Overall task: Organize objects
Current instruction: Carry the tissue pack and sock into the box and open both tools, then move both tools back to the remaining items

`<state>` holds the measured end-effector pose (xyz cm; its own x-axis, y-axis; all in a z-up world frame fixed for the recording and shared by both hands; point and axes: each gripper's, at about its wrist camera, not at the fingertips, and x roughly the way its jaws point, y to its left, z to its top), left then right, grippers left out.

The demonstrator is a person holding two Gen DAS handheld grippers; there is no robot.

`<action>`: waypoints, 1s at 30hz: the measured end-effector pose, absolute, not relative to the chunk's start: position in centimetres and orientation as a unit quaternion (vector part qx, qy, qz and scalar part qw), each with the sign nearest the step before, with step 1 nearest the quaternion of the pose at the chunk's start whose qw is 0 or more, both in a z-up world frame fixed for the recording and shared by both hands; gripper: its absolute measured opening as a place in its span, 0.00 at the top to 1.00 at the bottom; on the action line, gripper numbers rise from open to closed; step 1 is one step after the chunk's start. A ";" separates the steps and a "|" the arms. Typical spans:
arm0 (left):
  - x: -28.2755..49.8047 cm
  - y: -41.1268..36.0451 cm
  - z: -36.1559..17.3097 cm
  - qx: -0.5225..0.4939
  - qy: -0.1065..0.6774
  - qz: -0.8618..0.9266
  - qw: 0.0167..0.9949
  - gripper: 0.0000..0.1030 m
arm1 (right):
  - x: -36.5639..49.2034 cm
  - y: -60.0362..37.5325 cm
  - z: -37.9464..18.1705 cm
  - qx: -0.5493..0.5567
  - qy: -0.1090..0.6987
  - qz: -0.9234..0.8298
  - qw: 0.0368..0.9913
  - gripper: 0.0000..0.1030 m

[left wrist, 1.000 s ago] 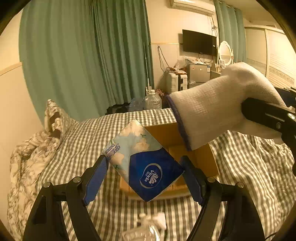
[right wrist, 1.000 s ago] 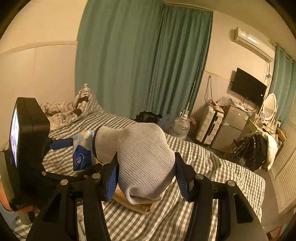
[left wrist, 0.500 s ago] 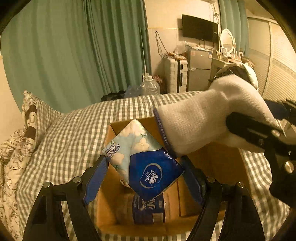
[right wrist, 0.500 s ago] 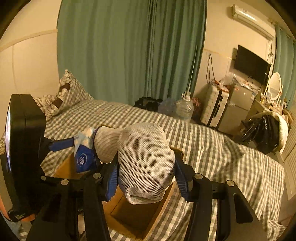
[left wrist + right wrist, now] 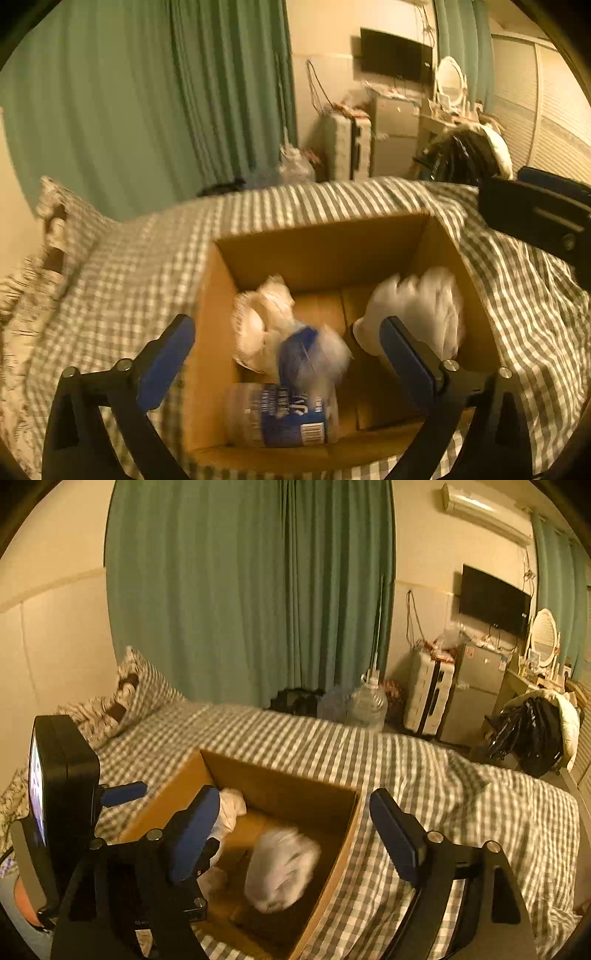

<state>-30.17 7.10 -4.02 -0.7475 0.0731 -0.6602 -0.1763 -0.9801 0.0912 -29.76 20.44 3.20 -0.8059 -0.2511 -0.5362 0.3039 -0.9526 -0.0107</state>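
Bedtop sorting looks nearly done: your left tool [image 5: 286,360] and right tool [image 5: 291,829] gape empty above the cardboard box [image 5: 321,236], tissue pack [image 5: 310,356] and white sock [image 5: 282,871] blurred inside it.

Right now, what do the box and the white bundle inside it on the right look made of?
Box: brown corrugated cardboard, matte, with plain folded walls and floor flaps. White bundle: probably a knitted fabric glove; it looks soft and pale, but motion blur hides the weave, so that is uncertain.

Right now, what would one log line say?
left gripper: open | right gripper: open | tissue pack, white sock: blurred inside cardboard box
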 end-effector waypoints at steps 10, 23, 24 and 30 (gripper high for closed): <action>-24.5 5.5 3.2 -0.293 0.074 0.953 0.041 0.00 | -23.3 20.3 9.7 0.236 0.060 -0.959 0.147 0.12; -15.9 3.6 8.0 -0.269 0.079 0.960 0.016 0.00 | -14.0 19.7 13.6 0.213 0.085 -0.959 0.167 0.12; -15.1 3.2 7.8 -0.272 0.077 0.959 0.016 0.00 | -13.4 19.7 13.4 0.214 0.086 -0.958 0.170 0.12; -11.9 1.4 4.8 -0.297 0.072 0.952 -0.003 0.00 | -10.3 19.0 10.2 0.236 0.096 -0.949 0.184 0.12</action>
